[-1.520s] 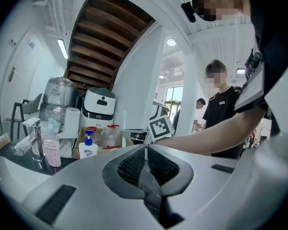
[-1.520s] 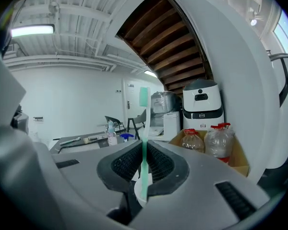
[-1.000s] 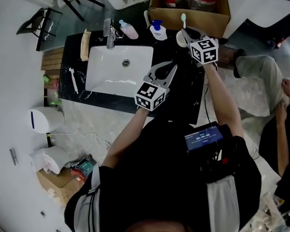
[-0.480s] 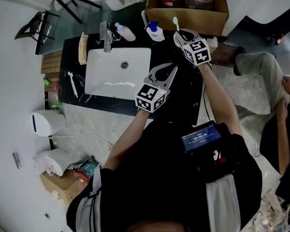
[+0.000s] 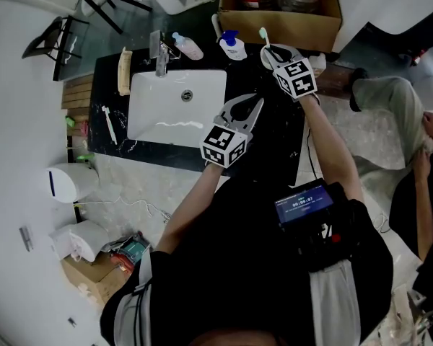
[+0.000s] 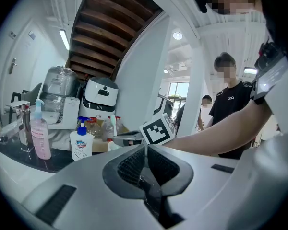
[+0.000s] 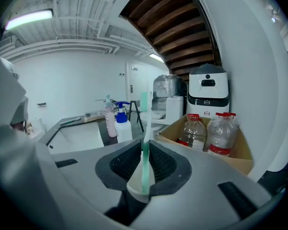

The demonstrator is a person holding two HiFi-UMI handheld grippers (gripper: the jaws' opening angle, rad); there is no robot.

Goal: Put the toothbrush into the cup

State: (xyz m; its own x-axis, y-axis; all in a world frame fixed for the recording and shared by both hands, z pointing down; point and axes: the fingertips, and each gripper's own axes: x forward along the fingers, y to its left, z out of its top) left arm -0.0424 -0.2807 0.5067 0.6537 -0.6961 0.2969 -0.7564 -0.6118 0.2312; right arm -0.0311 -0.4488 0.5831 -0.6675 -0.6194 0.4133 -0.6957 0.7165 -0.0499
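In the right gripper view a green toothbrush (image 7: 145, 143) stands upright between the pads, and my right gripper (image 7: 145, 169) is shut on it. The rim of a white cup (image 7: 134, 189) shows just under the jaws, around the brush's lower end. In the head view the right gripper (image 5: 276, 52) sits over the cup (image 5: 265, 58) at the counter's far right corner, and the toothbrush (image 5: 263, 34) head sticks up beyond it. My left gripper (image 5: 257, 104) hovers over the dark counter right of the sink, shut and holding nothing.
A white sink (image 5: 177, 107) with a faucet (image 5: 161, 52) fills the counter's middle. A pink bottle (image 5: 187, 47) and a blue-pump soap bottle (image 5: 234, 47) stand behind it. A cardboard box (image 5: 281, 9) of water bottles lies beyond. A person's legs (image 5: 390, 114) are at the right.
My right gripper has moved the toothbrush slightly left and lower, over the cup, then held still. The left gripper has stayed in place.
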